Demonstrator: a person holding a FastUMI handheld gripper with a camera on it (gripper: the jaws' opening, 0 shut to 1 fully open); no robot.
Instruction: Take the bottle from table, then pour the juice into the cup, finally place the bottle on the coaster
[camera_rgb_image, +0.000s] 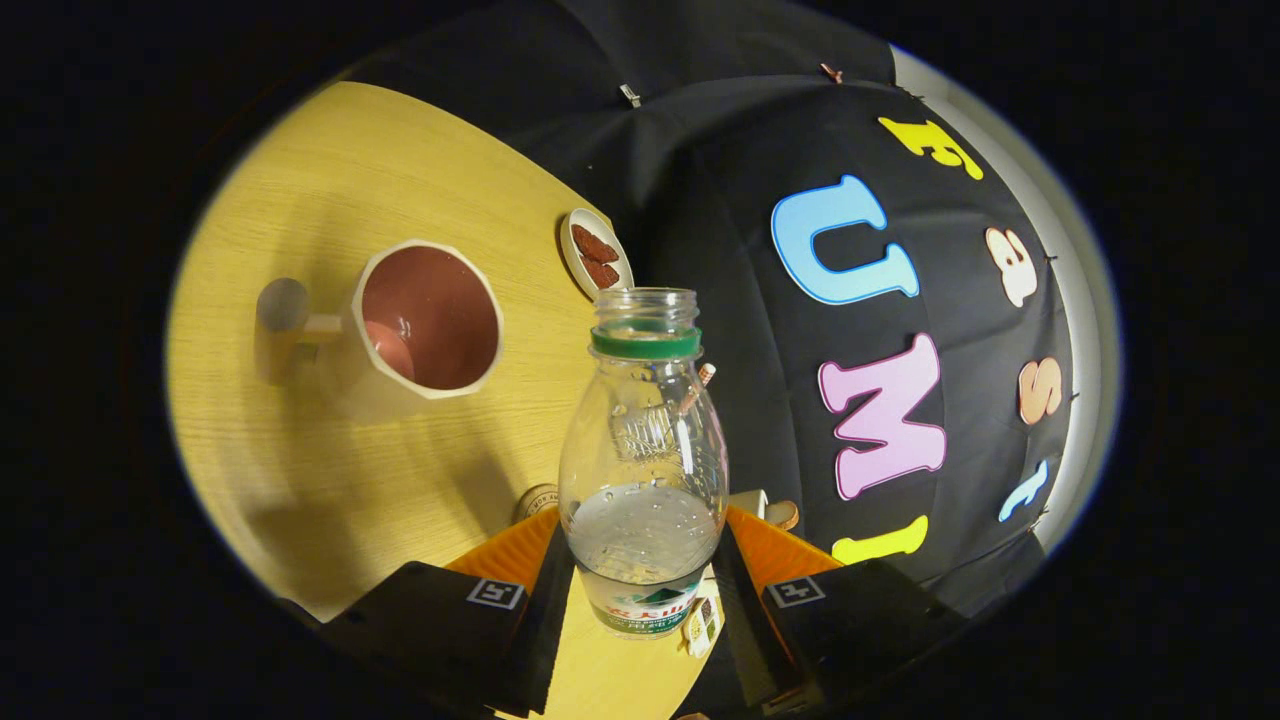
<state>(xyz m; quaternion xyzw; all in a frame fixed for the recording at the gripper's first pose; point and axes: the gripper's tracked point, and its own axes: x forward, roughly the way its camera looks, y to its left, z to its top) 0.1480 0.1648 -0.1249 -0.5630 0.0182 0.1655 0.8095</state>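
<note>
A clear plastic bottle (643, 470) with a green neck ring and no cap stands between my two fingers, and my gripper (642, 570) is shut on its lower body. A little clear liquid sits in its bottom part. The whole scene is tilted, with the bottle's open mouth leaning toward the cup. The cup (425, 320), cream outside and reddish-brown inside with a handle, stands on the wooden table (300, 200) beyond my fingers and to the left. A bit of liquid shines inside it. A small round thing (537, 497), perhaps the coaster, peeks out beside the bottle's left side.
A small white dish (595, 255) holding dark red-brown pieces rests near the table's far edge, just beyond the bottle's mouth. Small objects (780, 513) show to the right of the bottle, partly hidden. The black booth wall rises behind the table.
</note>
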